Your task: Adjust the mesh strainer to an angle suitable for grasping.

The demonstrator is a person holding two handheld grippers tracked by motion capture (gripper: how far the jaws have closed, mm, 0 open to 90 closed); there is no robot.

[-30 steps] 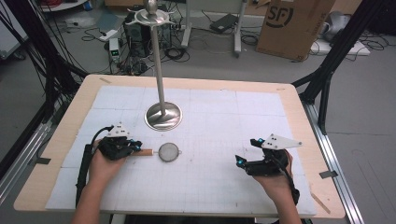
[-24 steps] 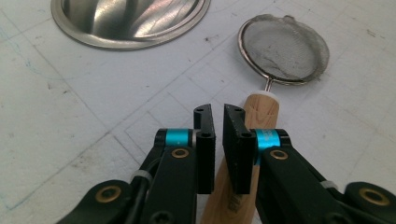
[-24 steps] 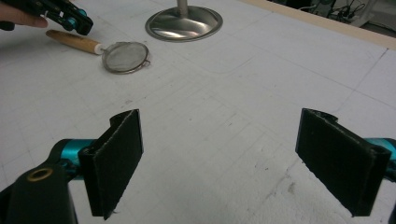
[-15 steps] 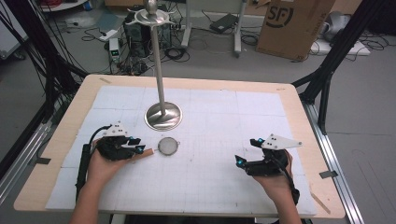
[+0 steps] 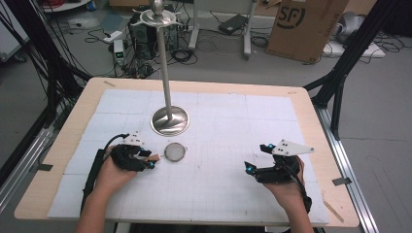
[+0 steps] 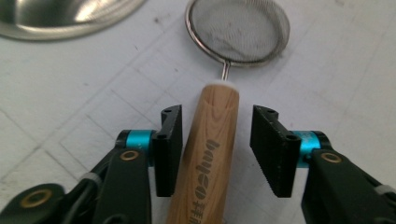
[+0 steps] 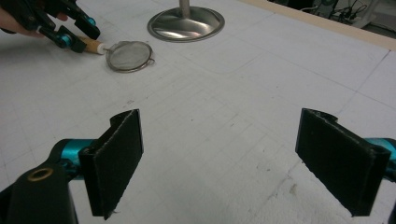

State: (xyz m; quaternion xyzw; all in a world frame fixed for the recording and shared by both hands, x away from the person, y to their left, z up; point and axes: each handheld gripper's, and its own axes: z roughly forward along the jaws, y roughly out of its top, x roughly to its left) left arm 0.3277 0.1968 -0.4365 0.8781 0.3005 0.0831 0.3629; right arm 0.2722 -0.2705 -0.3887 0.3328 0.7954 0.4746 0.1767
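Observation:
A small mesh strainer (image 5: 175,151) with a wooden handle (image 6: 208,149) lies flat on the white mat (image 5: 233,126), just in front of a metal stand's round base (image 5: 170,120). My left gripper (image 5: 148,160) is low on the mat, its jaws open on either side of the handle. In the left gripper view (image 6: 217,126) the left pad sits close against the wood and the right pad stands clear of it. The mesh bowl (image 6: 238,28) points away from the jaws. My right gripper (image 5: 250,170) rests open at the front right, nothing between its pads (image 7: 116,154).
The stand's thin pole (image 5: 165,63) rises from the base to a dish-shaped top. The right gripper view shows the strainer (image 7: 129,56), the base (image 7: 186,22) and the left gripper (image 7: 70,28) far off. A cardboard box (image 5: 306,24) and cables lie on the floor behind the table.
The left gripper has slid forward along the handle toward the strainer, which has shifted slightly away from the person. The right gripper has stayed put.

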